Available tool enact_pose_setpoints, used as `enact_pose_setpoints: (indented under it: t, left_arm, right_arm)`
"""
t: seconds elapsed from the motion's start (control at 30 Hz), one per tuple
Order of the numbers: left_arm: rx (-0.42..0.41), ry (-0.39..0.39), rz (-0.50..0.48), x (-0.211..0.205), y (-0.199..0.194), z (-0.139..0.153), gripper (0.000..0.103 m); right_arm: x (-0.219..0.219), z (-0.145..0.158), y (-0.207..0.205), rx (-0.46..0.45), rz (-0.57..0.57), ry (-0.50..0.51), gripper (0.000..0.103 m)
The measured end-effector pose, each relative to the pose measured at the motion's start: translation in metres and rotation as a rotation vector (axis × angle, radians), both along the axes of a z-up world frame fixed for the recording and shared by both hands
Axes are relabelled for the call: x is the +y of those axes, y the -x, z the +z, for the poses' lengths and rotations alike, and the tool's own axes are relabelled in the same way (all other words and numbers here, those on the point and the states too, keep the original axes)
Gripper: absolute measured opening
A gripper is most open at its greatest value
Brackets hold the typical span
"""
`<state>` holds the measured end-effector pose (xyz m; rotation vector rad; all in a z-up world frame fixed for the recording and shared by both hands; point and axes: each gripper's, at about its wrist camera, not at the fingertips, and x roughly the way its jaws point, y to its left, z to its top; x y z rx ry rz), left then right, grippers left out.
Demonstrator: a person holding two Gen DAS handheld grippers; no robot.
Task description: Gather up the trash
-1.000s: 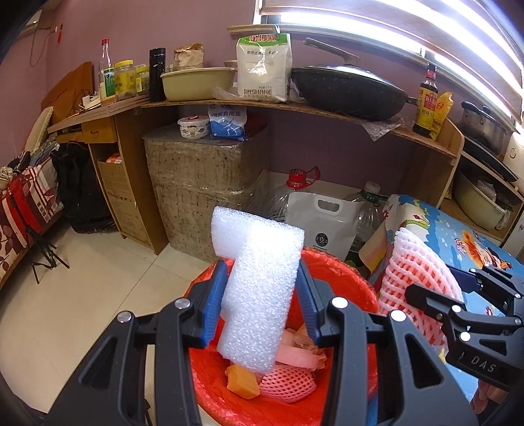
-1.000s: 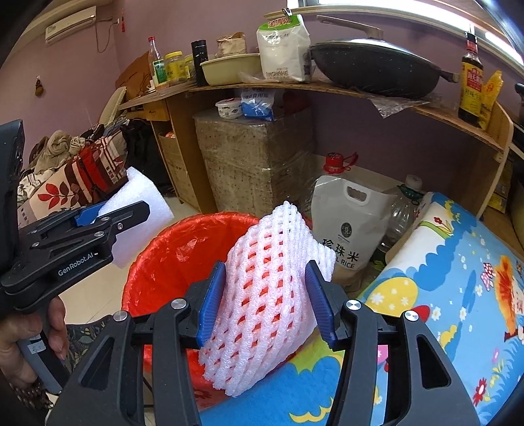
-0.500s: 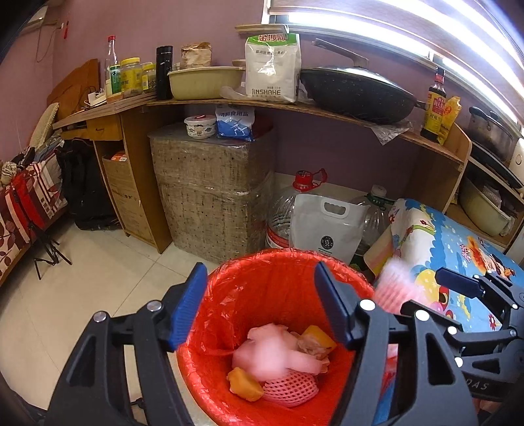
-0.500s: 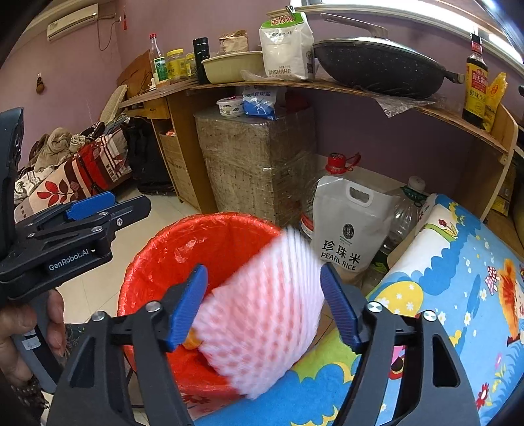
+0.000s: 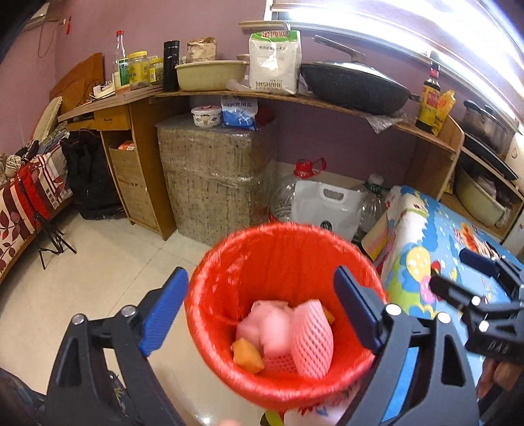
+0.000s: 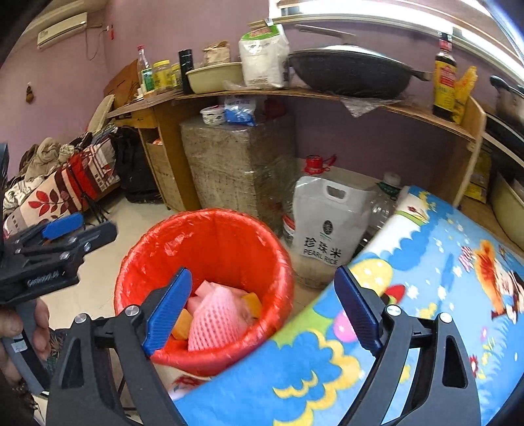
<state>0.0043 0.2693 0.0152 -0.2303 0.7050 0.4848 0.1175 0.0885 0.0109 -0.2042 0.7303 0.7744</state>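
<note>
Both foam pieces have dropped since the earlier frame: the foam block (image 5: 273, 331) and the foam net (image 5: 311, 340) now lie in the red bin (image 5: 281, 249), among orange scraps (image 5: 247, 355). Left gripper (image 5: 262, 311) has just been opening and stands spread wide, nothing between its jaws. Right gripper (image 6: 265, 311) has likewise been opening, spread and empty, over the bin's right rim and the edge of the cartoon mat (image 6: 425, 262).

Bright window glare (image 5: 425, 29) upper right; fisheye bending at dark edges; red bin (image 5: 281, 249) motion-blurred.
</note>
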Motion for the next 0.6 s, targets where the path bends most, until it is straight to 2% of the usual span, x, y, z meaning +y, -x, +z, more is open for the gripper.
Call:
enact_pose_setpoints:
  t: [0.13,0.33,0.6]
  left_arm:
    - [0.025,0.035,-0.018,-0.011,0.016,-0.006,0.097]
    - [0.049,0.083,-0.020,-0.025,0.036,-0.015,0.098]
    - [0.057,0.082,-0.017,-0.030,0.044,-0.016,0.098]
  right_arm:
    - [-0.016,0.000,0.007,0.022,-0.021,-0.002,0.085]
    - [-0.027,0.000,0.022,0.030,-0.030,-0.014,0.085]
    - [-0.023,-0.003,0.033,0.032,-0.017,0.000,0.085]
